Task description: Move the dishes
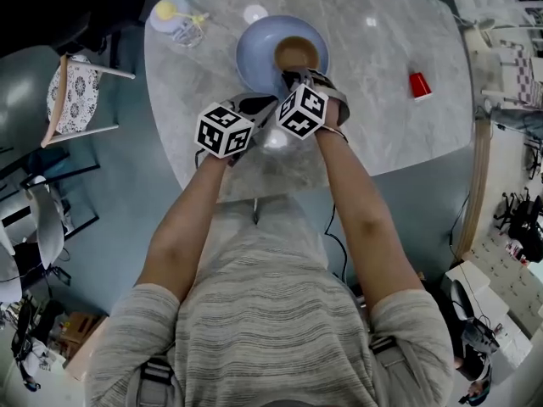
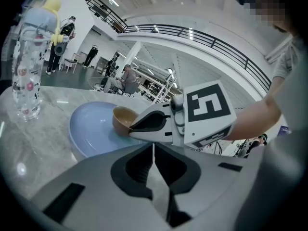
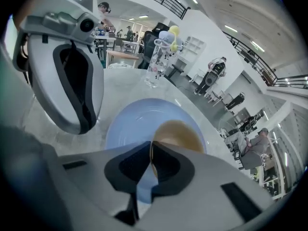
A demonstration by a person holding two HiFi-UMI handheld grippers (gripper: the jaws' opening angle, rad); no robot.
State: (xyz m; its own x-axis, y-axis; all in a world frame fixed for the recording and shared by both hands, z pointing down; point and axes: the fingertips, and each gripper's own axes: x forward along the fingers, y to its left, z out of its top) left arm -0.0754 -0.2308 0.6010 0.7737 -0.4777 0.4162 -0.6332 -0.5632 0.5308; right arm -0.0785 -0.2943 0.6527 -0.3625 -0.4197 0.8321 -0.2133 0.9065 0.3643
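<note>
1. At the very tips of the right gripper (image 3: 151, 146) is the brown bowl (image 3: 182, 133), which lies inside the blue plate (image 3: 127, 124). The jaws are drawn together to a hairline, and they appear to pinch the bowl's near rim.
2. Just to the left of that gripper and a little behind its tips is the left gripper (image 2: 154, 147). Its jaws meet tip to tip with nothing between them. The plate lies ahead of it and slightly to its left, and it does not touch the plate.
3. I judge the task to be at an early stage. Both dishes are together in front of the two grippers on the marble table (image 1: 382, 49), and neither has been set anywhere apart.
4. From the left gripper's side the bowl looks tipped toward the right gripper. That fits a bowl that is gripped and perhaps starting to come up. I cannot tell whether its base is clear of the plate.
5. The bowl has yet to be carried off the plate and put down. The plate has no grip on it at all, and the left gripper would have to open before it could take the plate's edge. No view shows where the dishes are meant to go.
6. A water bottle (image 1: 174, 19) stands well off to the left of the left gripper. A red cup (image 1: 419, 85) stands well off to the right of the right gripper. Neither is being handled.
</note>
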